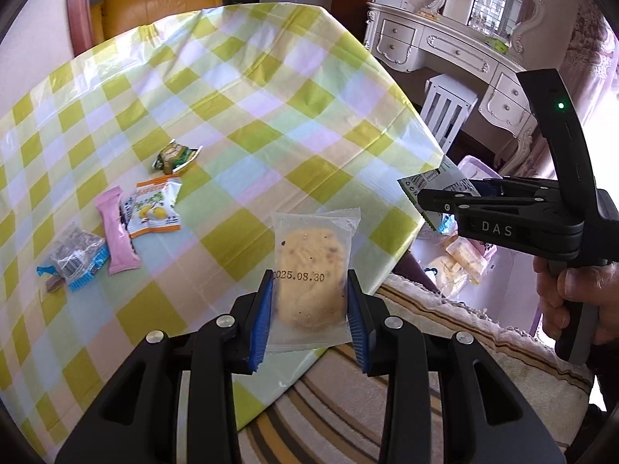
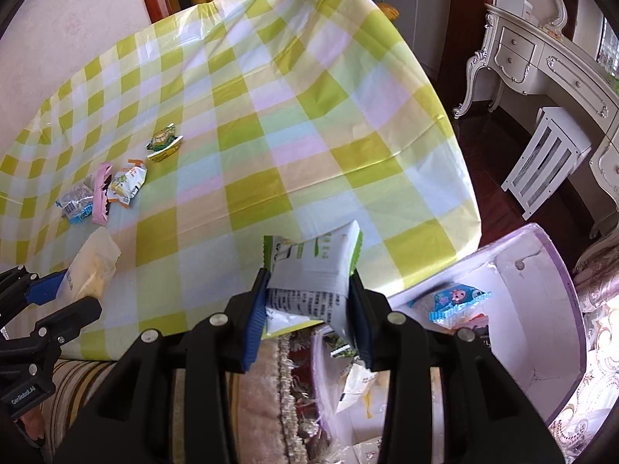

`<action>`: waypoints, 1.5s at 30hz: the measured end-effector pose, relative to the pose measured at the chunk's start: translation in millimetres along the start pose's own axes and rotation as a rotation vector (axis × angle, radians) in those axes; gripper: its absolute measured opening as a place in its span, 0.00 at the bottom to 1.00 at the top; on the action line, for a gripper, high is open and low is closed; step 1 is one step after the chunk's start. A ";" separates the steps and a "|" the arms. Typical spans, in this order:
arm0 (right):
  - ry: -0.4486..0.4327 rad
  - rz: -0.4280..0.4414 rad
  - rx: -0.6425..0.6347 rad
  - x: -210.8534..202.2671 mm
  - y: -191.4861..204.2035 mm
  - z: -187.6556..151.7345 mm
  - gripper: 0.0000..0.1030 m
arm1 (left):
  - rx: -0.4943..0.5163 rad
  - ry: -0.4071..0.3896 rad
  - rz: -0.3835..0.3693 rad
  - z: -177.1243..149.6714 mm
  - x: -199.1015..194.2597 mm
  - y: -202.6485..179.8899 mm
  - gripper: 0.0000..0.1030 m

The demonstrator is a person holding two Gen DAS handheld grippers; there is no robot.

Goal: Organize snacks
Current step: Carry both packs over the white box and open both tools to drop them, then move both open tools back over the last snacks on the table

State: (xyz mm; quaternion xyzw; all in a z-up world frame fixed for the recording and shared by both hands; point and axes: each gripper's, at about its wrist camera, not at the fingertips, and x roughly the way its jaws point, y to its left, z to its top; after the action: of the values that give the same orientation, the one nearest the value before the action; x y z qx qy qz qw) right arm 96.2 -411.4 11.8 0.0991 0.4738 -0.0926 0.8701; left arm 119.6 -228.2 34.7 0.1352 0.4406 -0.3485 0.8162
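Observation:
My left gripper (image 1: 309, 301) is shut on a clear-wrapped cookie packet (image 1: 309, 270) stamped 2025.08.30, held over the table's near right edge. My right gripper (image 2: 309, 309) is shut on a white and green snack packet (image 2: 313, 270), held just off the table edge beside the lilac box (image 2: 541, 270). In the left wrist view the right gripper (image 1: 425, 199) shows at the right with that packet (image 1: 437, 181). On the table lie a green packet (image 1: 176, 154), an orange-white packet (image 1: 154, 205), a pink bar (image 1: 116, 232) and a blue-edged clear packet (image 1: 75, 259).
The table carries a yellow-green checked cloth (image 1: 232, 96). The lilac box holds several snack packets (image 2: 456, 301). A striped rug-covered seat (image 1: 387, 386) lies below the grippers. A white dresser (image 1: 445, 46) and white stool (image 2: 549, 154) stand at the right. A yellow chair (image 1: 154, 4) stands behind the table.

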 end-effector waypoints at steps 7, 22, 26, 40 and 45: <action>0.029 -0.058 0.080 6.3 -59.6 -18.9 0.38 | 0.130 0.049 -0.114 21.8 31.0 -69.9 0.34; 0.043 -0.083 0.181 10.3 -111.9 -29.7 0.53 | 0.237 0.149 -0.194 39.2 77.9 -129.2 0.41; 0.043 -0.072 0.190 10.9 -112.9 -29.0 0.54 | 0.218 0.133 -0.195 40.7 75.0 -125.0 0.51; 0.030 -0.044 0.141 6.8 -89.6 -19.1 0.61 | 0.160 0.082 -0.142 44.7 65.1 -98.7 0.53; 0.012 -0.018 0.134 3.8 -74.8 -9.7 0.62 | 0.083 0.030 -0.054 48.6 57.0 -66.8 0.57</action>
State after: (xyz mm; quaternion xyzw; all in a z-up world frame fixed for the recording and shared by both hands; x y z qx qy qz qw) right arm 71.3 -481.2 -2.9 0.1533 0.4724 -0.1313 0.8579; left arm 125.1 -327.6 22.1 0.1621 0.4413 -0.3863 0.7936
